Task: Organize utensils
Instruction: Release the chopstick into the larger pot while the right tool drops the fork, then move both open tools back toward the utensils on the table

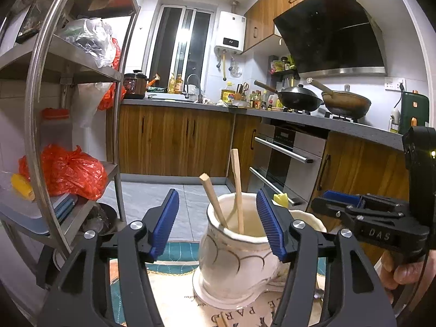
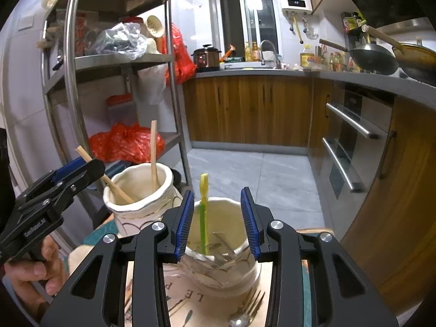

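Note:
A white ceramic jar (image 1: 237, 261) with gold lines holds two wooden chopsticks (image 1: 237, 188). My left gripper (image 1: 216, 193) hovers just above its rim, open, its blue pads well clear of both sticks. In the right wrist view a second white jar (image 2: 220, 269) holds a yellow-green utensil (image 2: 203, 218) upright, with metal utensils (image 2: 222, 242) lying inside. My right gripper (image 2: 218, 190) stands open over this jar; the utensil rises between the jaws, touching neither pad. A fork (image 2: 250, 308) lies on the mat in front. The first jar (image 2: 141, 204) stands to its left.
Both jars rest on a lettered mat (image 1: 239, 313) with a teal border. A steel shelf rack (image 1: 81, 62) with red bags stands at the left. Wooden cabinets, an oven (image 1: 286, 158) and a counter with woks (image 1: 299, 98) lie beyond. A hand (image 2: 35, 269) holds the other gripper.

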The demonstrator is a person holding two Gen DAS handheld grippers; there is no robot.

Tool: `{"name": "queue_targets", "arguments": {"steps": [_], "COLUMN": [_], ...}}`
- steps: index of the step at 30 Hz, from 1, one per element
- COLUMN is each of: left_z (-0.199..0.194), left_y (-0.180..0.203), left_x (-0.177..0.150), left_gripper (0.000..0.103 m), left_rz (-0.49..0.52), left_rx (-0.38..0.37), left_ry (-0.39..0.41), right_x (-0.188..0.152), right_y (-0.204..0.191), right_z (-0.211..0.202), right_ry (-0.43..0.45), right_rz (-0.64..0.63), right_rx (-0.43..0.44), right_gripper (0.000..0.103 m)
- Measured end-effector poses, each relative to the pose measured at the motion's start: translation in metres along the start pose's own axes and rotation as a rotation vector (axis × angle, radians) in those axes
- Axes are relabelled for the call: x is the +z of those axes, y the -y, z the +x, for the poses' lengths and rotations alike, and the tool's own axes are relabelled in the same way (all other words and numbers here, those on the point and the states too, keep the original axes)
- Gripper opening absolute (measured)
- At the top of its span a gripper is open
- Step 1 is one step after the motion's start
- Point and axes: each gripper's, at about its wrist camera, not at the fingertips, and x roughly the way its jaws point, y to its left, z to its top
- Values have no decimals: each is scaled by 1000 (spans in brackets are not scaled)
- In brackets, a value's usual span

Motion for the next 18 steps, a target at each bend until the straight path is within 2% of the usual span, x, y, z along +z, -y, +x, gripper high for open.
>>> {"name": "queue_targets", "arguments": {"steps": [5,8,18], "left_z": [-7,-12,-18], "left_y": [-1,-3,-11], "left_x": [-4,-9,-25], "left_gripper": [61,62,62], "left_rz": [9,9,5], "left_rx": [-5,-6,-13], "left_ry": [-19,-38,-119], "right_x": [-2,-4,-18], "right_y": [3,8,28], "right_z": [-12,-23,-55], "right_ry": [15,32,54], "right_rz": [6,17,57], "right_rx": [2,7,10], "right_gripper": [39,49,50]}}
